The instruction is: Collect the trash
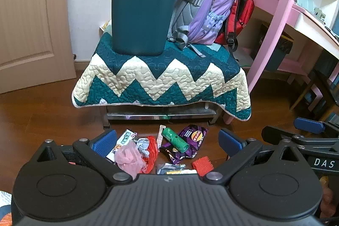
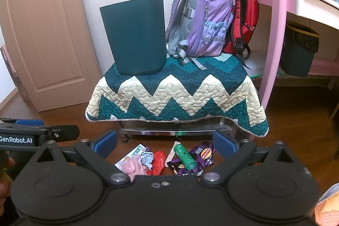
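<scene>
A: Any writing legible?
B: "GenRobot.AI" on the left gripper's [image 2: 59, 132] side, seen from right wrist cam. "DAS" on the right gripper's [image 1: 307, 130] body in left cam. Snack packs carry print, too small to read.

A: Biggest things first?
B: Beige door [image 2: 42, 35] at left w/ lever handle. Pink desk [image 2: 273, 14] at right, books on shelf above. Between them, a low stand under a teal/cream zigzag quilt [image 2: 175, 94].

A: What's on the quilt?
B: Dark teal bin [image 2: 135, 35], upright, left side. Just beside it a purple backpack [image 2: 207, 18], then a red backpack [image 2: 243, 20] leaning on it. Second bin w/ black liner [image 2: 300, 50] sits under the desk.

A: And the trash?
B: On the wood floor in front of the stand, in one cluster: purple snack wrapper [image 1: 190, 145] w/ green tube [image 1: 175, 140] lying on it, red plastic [image 1: 152, 151], pink crumpled bag [image 1: 128, 157], white printed pack [image 1: 125, 141], grey wad [image 1: 143, 145], red comb-like piece [image 1: 202, 165]. Nearest bits hidden by gripper body.

A: Tongs?
B: Both spread wide, nothing between blue pads. Each hovers above the pile, side by side.
</scene>
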Tool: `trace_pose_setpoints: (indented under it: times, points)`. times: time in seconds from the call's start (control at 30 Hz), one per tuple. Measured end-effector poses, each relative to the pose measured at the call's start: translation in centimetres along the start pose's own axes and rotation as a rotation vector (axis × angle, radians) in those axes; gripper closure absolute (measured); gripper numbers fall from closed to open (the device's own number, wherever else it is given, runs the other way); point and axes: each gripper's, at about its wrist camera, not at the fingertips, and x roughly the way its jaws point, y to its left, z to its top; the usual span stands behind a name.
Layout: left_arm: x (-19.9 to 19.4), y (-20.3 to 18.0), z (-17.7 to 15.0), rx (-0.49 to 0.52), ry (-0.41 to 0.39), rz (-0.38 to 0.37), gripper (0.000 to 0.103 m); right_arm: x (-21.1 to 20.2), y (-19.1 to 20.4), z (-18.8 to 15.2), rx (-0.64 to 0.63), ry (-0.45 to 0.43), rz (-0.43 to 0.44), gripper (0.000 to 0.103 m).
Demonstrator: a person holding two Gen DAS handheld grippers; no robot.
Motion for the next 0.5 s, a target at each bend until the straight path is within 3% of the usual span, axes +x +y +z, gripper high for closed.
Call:
trace_pose_setpoints:
  times: [0.5]
  points:
    - [2.6,0.9,0.5,-0.036,0.055,-0.023,0.0,2.3,-0.3,-0.3,0.033,0.074,-0.003,0.006]
